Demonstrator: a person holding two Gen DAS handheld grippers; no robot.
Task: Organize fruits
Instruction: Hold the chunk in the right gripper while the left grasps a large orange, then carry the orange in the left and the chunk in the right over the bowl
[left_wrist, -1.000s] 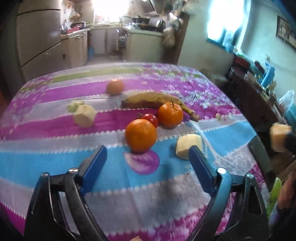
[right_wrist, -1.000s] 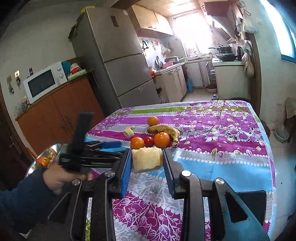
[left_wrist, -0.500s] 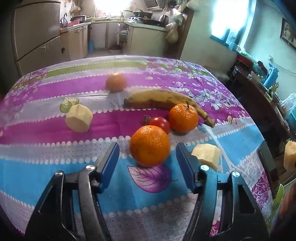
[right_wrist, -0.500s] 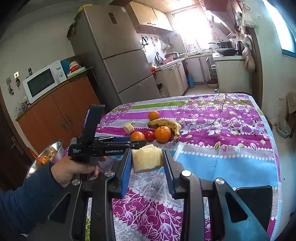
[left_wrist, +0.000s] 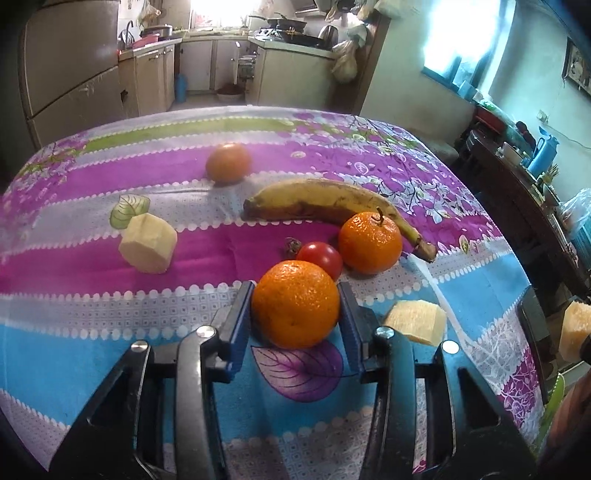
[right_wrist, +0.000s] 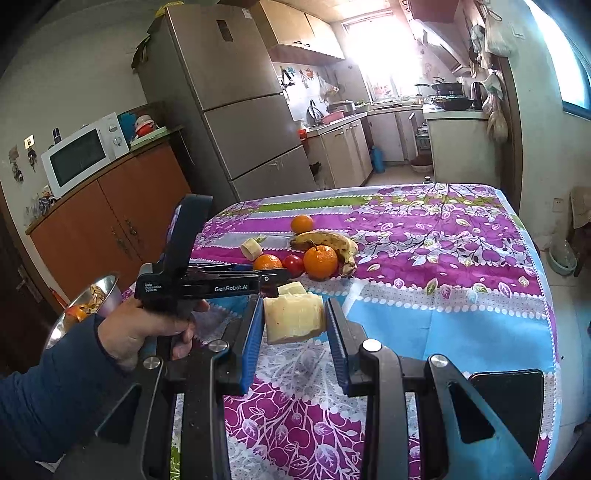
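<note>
— Orange (left_wrist: 295, 304) first, nearest of all: it sits on the tablecloth (left_wrist: 92, 332) squarely between the blue pads of the left gripper (left_wrist: 295, 314). Both pads meet its sides, so the claw has clamped on it.

— And the right gripper (right_wrist: 294, 319)?

— Closed on a pale peeled fruit chunk (right_wrist: 294, 317), held above the near edge of the table.

— What lies past the orange?

— Just behind it a small red tomato (left_wrist: 320, 256), then a stemmed tangerine (left_wrist: 370, 242) to the right, touching a spotted banana (left_wrist: 325, 201). Farthest is another orange fruit (left_wrist: 228, 162). A peeled chunk (left_wrist: 147, 243) lies well to the left, another (left_wrist: 415, 321) near right.

— Anything one camera alone catches?

— Only the right wrist view shows the person's hand (right_wrist: 144, 328) and dark blue sleeve (right_wrist: 48, 398) gripping the left tool, plus a steel bowl (right_wrist: 86, 306) holding fruit at far left, off the table. The left view shows the pad contact up close.
</note>
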